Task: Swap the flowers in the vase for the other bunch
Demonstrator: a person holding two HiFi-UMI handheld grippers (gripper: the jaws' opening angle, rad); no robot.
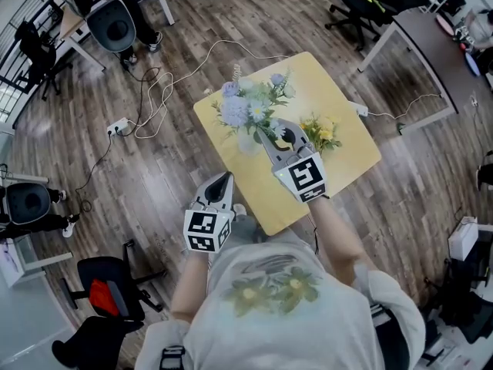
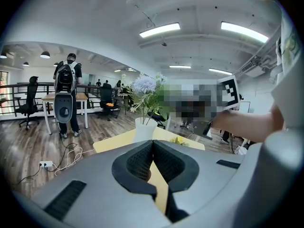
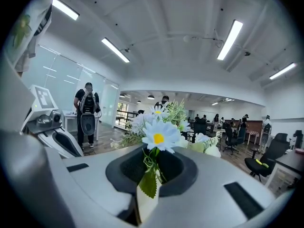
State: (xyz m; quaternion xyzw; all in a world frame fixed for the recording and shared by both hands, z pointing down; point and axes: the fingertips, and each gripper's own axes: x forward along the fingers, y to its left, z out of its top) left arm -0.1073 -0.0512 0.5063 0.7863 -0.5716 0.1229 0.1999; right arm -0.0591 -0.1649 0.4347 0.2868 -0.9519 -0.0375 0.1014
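Below the head camera, one yellow table point(image 1: 339, 99) carries one white vase point(image 1: 248, 142) and two bunches. The blue and white bunch point(image 1: 246, 106) stands in the vase. The yellow bunch point(image 1: 320, 133) lies flat on the table, just right of the right gripper point(image 1: 267, 135). The right gripper tips sit at the base of the blue and white bunch, at the vase mouth. The left gripper point(image 1: 226, 177) hangs at the near table edge, behind and left of the vase, well apart from both bunches. Only this view shows both grippers and both bunches whole.

Left gripper view: the left gripper point(image 2: 153, 142) has its pads meeting at the tips, with nothing between them. The vase point(image 2: 144, 129) stands straight ahead, upright, with the blue and white bunch point(image 2: 145, 91) rising from it. A small part of the yellow bunch point(image 2: 179, 140) shows ahead and to the right. Only this view shows the vase wall clearly.

Right gripper view: the right gripper point(image 3: 154, 152) is closed on stems of the blue and white bunch. One daisy point(image 3: 158, 137) stands directly above the pads, and its stem and one leaf run down between them. The left gripper point(image 3: 64, 144) shows to the left. The vase cannot be made out in this view.
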